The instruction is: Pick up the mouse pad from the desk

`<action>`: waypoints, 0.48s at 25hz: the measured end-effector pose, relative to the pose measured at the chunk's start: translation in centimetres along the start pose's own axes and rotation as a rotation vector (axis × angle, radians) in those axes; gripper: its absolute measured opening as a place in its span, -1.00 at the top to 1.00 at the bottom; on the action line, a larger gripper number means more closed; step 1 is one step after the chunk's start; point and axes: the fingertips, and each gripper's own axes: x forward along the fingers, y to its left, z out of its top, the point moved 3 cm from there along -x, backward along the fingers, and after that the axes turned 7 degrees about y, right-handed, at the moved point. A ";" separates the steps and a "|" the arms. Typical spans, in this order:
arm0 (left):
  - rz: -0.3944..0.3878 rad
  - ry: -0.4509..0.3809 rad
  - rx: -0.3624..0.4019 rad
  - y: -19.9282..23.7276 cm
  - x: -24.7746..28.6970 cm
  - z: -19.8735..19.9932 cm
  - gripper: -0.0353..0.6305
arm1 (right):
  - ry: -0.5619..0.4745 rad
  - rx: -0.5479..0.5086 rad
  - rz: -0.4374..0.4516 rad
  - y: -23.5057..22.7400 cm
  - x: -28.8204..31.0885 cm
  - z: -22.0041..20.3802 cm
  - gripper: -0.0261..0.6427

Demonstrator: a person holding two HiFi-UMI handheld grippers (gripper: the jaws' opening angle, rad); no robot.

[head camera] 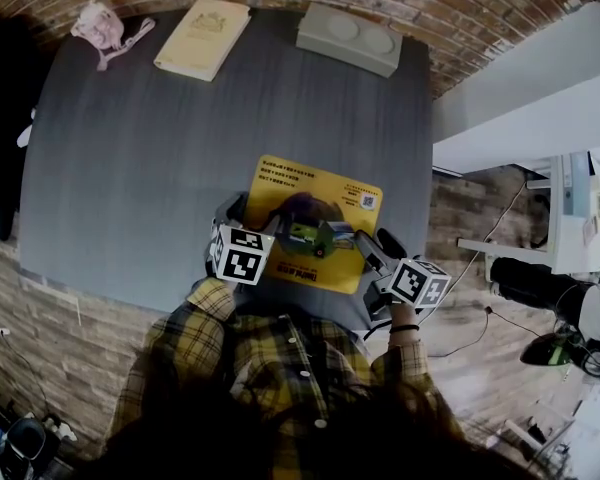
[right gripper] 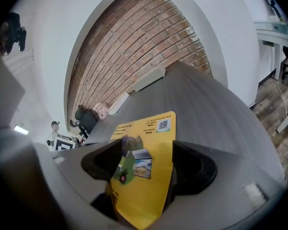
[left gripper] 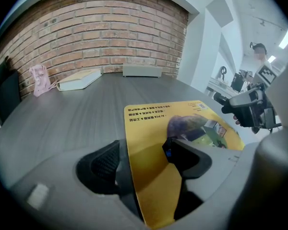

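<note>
Item under task: the yellow mouse pad (head camera: 315, 203) sits at the near edge of the grey desk (head camera: 160, 168), right of the desk's middle. Its near strip appears to overhang that edge. Its long axis runs roughly along the edge, skewed slightly.

Left gripper (head camera: 248, 230): clamped on the pad's near left corner, at the desk's near edge. Right gripper (head camera: 380, 253): clamped on the near right corner, also at that edge. Neither is nearer; the pad extends forward from both, towards the desk's far edge.

Judgement: the grasp is made and a level lift by both grippers remains. Uneven rise would likely bend the thin sheet.

View differences: the head view does not show jaw contact. The left gripper view (left gripper: 144, 159) shows the pad (left gripper: 153, 128) pinched between its jaws. The right gripper view (right gripper: 144, 164) shows the same on its side (right gripper: 156, 147). No view settles whether the pad's far edge is clear of the desk.

At the desk's far edge: a cream book (head camera: 202, 36), a grey box (head camera: 348, 38) and a pink corded item (head camera: 102, 26), well apart from the pad.
</note>
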 end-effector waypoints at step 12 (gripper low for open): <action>0.005 -0.014 0.002 0.0 0.1 0.1 -0.12 | 0.187 0.084 -0.040 -0.4 0.8 -2.3 -0.01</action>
